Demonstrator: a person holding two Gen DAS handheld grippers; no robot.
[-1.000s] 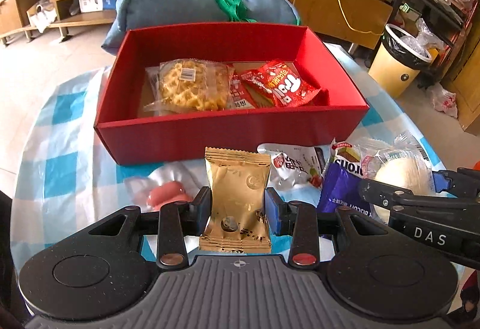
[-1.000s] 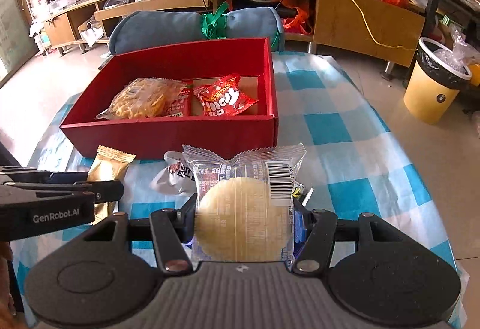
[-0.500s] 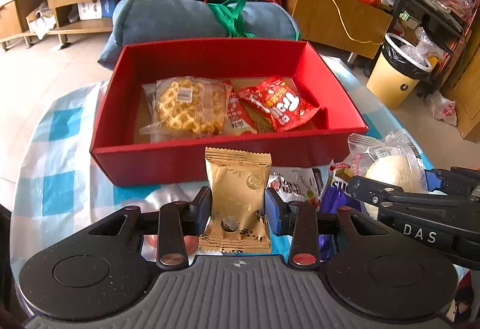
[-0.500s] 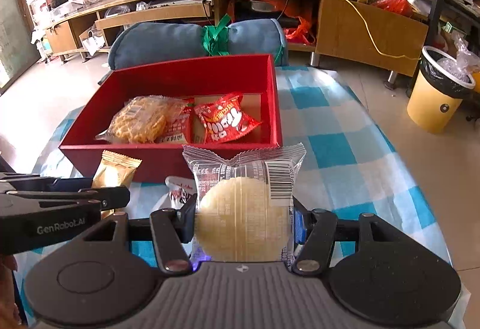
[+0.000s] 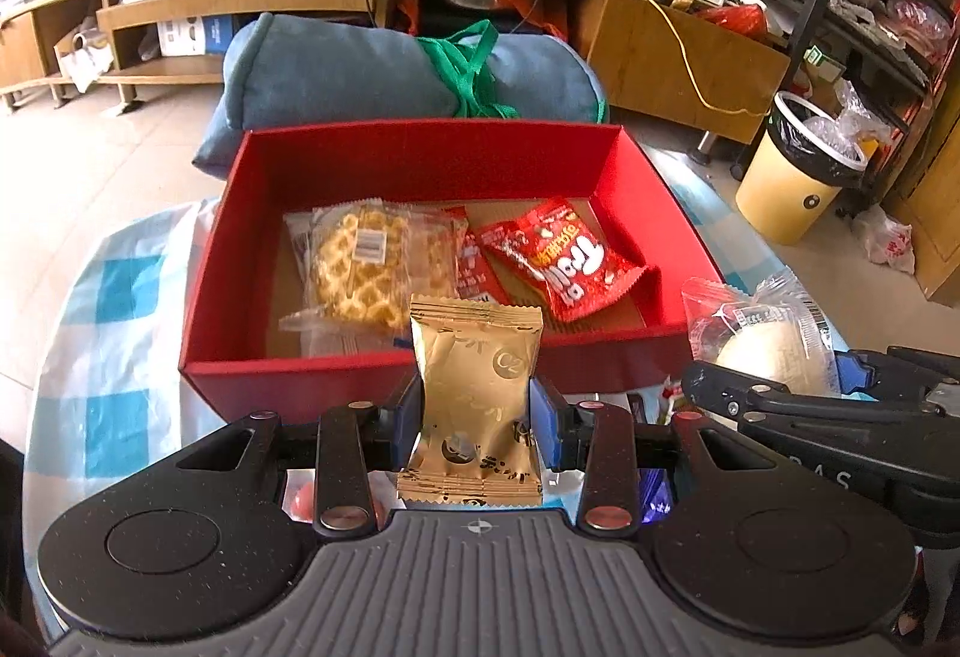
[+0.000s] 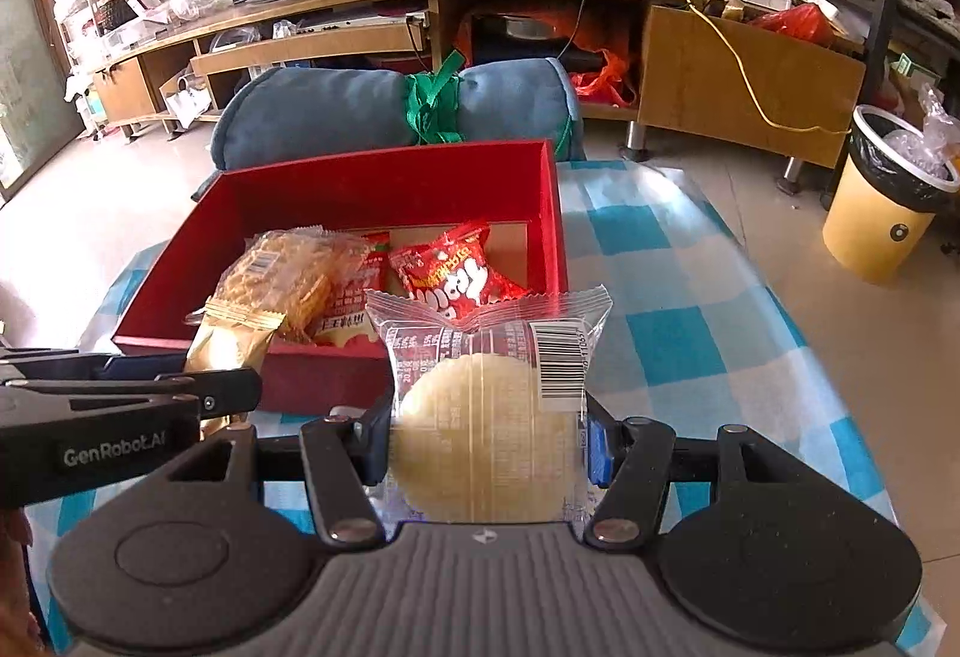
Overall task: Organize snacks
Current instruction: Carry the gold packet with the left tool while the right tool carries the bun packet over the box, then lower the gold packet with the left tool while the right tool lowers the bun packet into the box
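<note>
Gold snack packet (image 5: pixel 477 393) upright in left gripper (image 5: pixel 477 411), right gripper (image 6: pixel 489 435) clamping clear-wrapped round cake (image 6: pixel 489 441)

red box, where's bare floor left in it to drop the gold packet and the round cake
In the red box, bare cardboard shows along the left wall beside the waffle pack, and in the far strip behind it and the red gummy bag. The middle is crowded, those packs overlapping. The near right corner is also bare.

pink snack (image 5: pixel 298 498) mostly hidden behind hand-held gripper, purple pkt (image 5: pixel 655 492) partly hidden
</note>
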